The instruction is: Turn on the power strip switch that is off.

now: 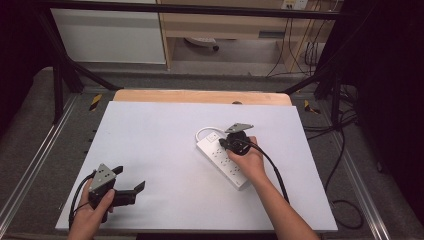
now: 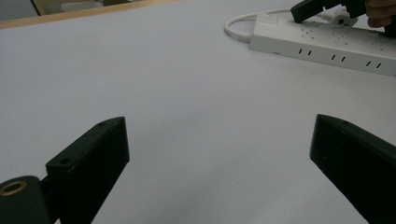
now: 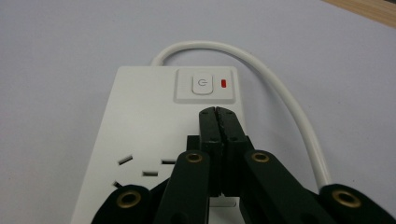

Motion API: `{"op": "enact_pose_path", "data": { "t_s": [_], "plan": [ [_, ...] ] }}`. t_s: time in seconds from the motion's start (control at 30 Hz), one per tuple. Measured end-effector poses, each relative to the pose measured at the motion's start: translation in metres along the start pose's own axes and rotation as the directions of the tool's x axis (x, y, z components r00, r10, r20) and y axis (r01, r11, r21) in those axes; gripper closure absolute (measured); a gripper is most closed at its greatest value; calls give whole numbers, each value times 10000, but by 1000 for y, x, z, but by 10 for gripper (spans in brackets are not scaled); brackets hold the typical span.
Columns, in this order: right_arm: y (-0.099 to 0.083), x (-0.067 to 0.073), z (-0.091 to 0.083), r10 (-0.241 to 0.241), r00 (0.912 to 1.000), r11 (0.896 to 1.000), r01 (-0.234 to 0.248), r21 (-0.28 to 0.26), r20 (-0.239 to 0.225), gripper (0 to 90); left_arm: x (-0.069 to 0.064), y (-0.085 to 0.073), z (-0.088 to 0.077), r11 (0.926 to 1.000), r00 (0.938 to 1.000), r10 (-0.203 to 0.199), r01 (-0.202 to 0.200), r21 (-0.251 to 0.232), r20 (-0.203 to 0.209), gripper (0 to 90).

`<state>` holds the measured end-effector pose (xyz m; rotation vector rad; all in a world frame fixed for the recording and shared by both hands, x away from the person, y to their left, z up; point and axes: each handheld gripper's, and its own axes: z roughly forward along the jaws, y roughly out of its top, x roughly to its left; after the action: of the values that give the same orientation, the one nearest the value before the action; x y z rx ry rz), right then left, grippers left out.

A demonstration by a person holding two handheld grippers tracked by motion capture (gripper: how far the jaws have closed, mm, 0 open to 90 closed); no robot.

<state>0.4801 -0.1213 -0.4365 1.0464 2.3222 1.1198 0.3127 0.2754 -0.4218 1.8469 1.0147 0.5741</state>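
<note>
A white power strip (image 1: 216,152) lies right of the middle of the white table (image 1: 150,145). Its white cord (image 3: 280,88) loops out from the far end. My right gripper (image 3: 217,112) is shut with nothing between its jaws. Its tips hover over the strip (image 3: 140,116) just short of the power button (image 3: 202,84), beside which a red light (image 3: 224,84) glows. Whether the tips touch the strip I cannot tell. My left gripper (image 1: 130,178) rests open near the table's front left corner, with nothing between its jaws. From the left gripper view (image 2: 219,126), the strip (image 2: 322,44) lies far off.
A wooden strip (image 1: 200,96) borders the table's far edge. Black frame bars (image 1: 320,80) stand around the table. Cables (image 1: 345,150) trail on the floor to the right. A black cable (image 1: 272,167) runs back from my right gripper along the forearm.
</note>
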Motion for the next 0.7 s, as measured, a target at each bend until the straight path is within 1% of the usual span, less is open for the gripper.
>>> {"op": "enact_pose_path", "data": {
  "t_s": [0.3, 0.37, 0.47, 0.7],
  "plan": [
    [0, -1, -1, 128, 9999, 9999, -127, 10, -94, 900, 1, 0, 0, 10000, 10000, 18, -18, 9, -2, 47],
    [0, -2, -1, 49, 9999, 10000, -50, -27, -110, 900, 1, 0, 0, 10000, 10000, 13, -13, 5, -10, 47],
    [0, -4, -3, 131, 9999, 9999, -131, -29, -87, 900, 1, 0, 0, 10000, 10000, 45, -45, 51, -4, 47],
    [3, -5, -8, 174, 9998, 9995, -176, -256, -96, 900, 1, 0, 0, 10000, 10000, 11, -11, -6, -42, 47]
  ]
}}
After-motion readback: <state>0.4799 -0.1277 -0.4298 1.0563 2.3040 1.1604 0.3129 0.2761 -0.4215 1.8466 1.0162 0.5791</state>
